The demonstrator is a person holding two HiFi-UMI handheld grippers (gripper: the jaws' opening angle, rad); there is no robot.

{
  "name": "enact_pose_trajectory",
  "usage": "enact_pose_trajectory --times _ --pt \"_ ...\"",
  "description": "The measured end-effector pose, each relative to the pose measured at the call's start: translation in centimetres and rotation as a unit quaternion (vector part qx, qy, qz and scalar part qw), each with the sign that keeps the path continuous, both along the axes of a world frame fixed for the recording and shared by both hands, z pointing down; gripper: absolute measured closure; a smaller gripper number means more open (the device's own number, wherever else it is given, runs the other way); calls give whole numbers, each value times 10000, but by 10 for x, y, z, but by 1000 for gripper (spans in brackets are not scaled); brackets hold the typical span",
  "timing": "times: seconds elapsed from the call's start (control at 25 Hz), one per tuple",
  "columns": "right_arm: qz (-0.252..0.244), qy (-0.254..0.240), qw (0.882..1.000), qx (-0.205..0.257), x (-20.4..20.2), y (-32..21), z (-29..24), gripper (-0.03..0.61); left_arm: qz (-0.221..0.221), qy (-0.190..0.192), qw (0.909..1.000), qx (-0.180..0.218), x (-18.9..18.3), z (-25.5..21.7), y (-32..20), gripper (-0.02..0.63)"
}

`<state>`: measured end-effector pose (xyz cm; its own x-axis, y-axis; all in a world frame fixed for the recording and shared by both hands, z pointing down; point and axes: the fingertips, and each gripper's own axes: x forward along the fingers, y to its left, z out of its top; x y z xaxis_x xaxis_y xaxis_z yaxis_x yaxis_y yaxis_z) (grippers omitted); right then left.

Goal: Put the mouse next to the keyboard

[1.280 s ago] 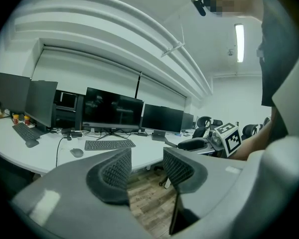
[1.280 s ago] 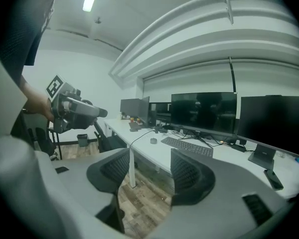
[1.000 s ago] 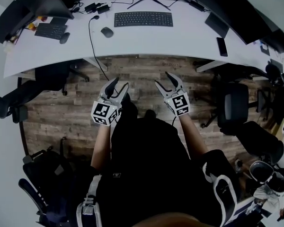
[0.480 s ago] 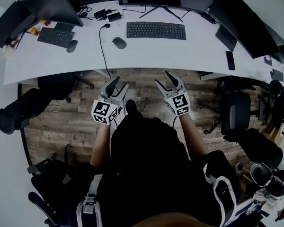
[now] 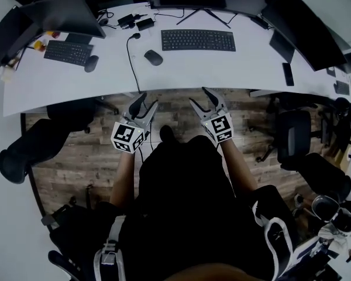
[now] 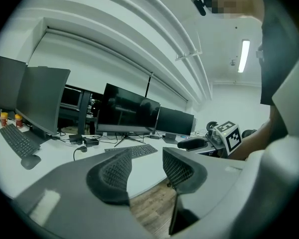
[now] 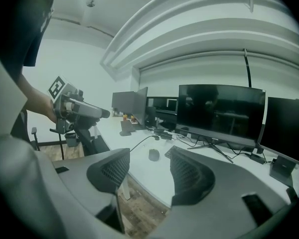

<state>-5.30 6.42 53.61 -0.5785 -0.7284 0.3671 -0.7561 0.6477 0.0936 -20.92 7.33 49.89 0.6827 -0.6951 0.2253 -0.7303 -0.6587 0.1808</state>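
Mouse [image 5: 153,57] on bench [image 5: 222,69] left of keyboard [image 5: 198,40], well ahead of left tongs [image 5: 147,102] and right tongs [image 5: 200,97], both released, empty, held side by side

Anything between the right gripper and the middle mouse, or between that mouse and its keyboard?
Nothing visible. The right gripper, open and empty, is over the floor short of the desk; only bare desk lies before the mouse and between it and the keyboard. A cable runs left of the mouse, off that line.
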Motion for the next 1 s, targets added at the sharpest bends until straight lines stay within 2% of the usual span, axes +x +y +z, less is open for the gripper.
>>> enact_pose_trajectory --times 0.36,0.52,0.76,1.0 --pt "-177 187 9995 -172 -20 -21 9 330 -249 53 9995 -162 -26 9 -14 439" --pt "-333 94 9992 -213 -26 -40 14 331 -428 45 9987 -273 -29 13 -22 440" --pt "-825 35 9959 -360 -40 -72 27 334 -836 -44 9959 -351 -33 17 -47 440" --pt "-1463 -16 9875 -580 -52 -115 46 339 -1375 -194 9893 -447 -38 14 -76 440"
